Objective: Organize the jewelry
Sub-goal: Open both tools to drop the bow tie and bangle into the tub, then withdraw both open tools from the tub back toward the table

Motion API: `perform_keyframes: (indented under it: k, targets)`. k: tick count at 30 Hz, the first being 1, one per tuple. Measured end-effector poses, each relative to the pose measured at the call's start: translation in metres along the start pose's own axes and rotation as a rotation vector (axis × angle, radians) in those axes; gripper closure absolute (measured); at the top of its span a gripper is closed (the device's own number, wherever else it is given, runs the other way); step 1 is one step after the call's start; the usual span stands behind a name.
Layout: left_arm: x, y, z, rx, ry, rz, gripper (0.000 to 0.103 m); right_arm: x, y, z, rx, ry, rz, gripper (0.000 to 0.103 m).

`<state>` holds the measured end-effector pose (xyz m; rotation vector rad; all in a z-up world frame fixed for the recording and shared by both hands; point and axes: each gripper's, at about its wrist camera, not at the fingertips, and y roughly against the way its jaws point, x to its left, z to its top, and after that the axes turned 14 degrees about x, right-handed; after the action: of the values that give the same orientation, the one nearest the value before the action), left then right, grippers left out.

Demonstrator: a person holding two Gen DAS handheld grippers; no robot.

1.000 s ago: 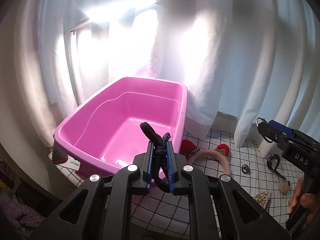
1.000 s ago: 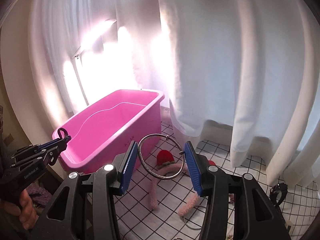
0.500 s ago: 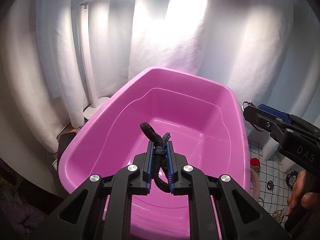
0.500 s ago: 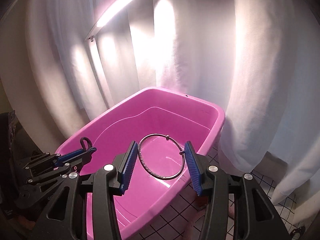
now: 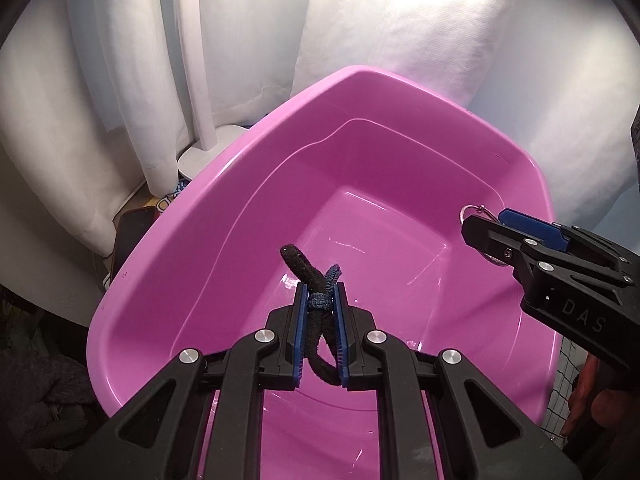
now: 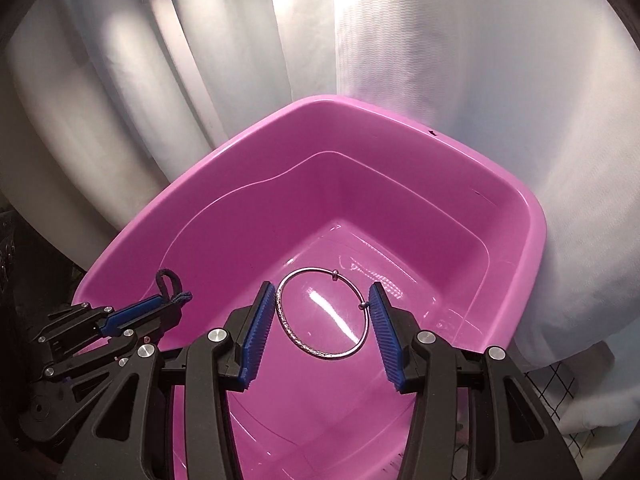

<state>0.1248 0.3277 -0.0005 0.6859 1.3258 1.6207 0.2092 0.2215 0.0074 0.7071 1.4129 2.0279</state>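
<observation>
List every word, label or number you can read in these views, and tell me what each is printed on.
"DAS": raised letters on the black body of the right gripper, seen in the left wrist view; anything further is cut off by the frame edge.
Blue-and-white lettering on an item behind the pink bin, at its left rim: partly hidden, unreadable.
Small dark marks on the bin's far rim: too small to read.
Right wrist view: no readable text.
</observation>
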Motion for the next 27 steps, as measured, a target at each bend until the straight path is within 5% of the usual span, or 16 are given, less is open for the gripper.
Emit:
perform_keyframes:
  k: [8,16,20,22,27]
  targets:
    - [0.003,-0.021,0.01,0.113,0.038,-0.023,0.089,0.0,-0.025,0.016,0.118,0.017,-0.01,0.056]
    - [0.009,-0.023,0.013,0.124,0.06,-0.01,0.087,0.0,-0.034,0.02,0.135,0.024,-0.03,0.055]
    - [0.009,-0.017,0.014,0.111,0.071,-0.001,0.059,0.001,-0.03,0.022,0.123,0.025,-0.03,0.043]
    - [0.009,-0.012,0.013,0.092,0.072,0.004,0.037,0.001,-0.03,0.022,0.115,0.027,-0.041,0.042]
    - [0.007,-0.009,0.012,0.08,0.059,0.016,0.035,-0.001,-0.03,0.018,0.105,0.025,-0.037,0.042]
